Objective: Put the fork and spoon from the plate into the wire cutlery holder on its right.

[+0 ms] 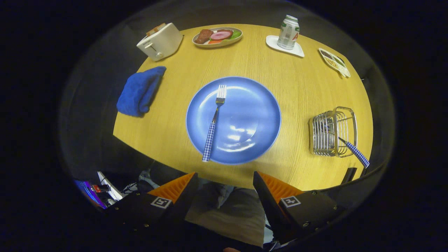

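Gripper jaws wide apart, empty

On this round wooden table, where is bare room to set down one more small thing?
The open gripper holds nothing. Bare wood lies between the blue plate and the wire cutlery holder, and between the plate and the folded blue towel. The far edge is crowded: white toaster, food plate, drink can, snack tray.

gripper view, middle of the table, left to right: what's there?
Blue towel → fork lying on the blue plate → wire cutlery holder with a checked handle sticking out. The gripper hangs open short of the table edge, fingers on nothing.
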`<state>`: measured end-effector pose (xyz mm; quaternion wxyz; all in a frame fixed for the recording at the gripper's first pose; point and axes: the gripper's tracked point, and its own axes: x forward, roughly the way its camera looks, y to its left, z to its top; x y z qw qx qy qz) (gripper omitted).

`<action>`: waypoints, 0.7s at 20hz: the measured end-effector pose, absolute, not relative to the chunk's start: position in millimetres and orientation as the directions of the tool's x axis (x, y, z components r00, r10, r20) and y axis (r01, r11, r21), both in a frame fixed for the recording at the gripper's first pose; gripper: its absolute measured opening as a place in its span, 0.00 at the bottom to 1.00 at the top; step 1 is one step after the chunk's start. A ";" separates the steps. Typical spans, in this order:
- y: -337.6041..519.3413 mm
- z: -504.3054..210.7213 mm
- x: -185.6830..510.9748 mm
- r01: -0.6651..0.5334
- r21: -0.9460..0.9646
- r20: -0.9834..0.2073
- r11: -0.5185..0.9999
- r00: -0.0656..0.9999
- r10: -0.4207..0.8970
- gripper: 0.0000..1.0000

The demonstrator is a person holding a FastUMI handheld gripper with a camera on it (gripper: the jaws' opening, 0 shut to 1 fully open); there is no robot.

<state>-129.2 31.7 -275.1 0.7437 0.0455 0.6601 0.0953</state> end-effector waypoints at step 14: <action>60.6 -334.7 -78.3 -0.057 0.095 -0.986 0.994 0.134 0.102 0.97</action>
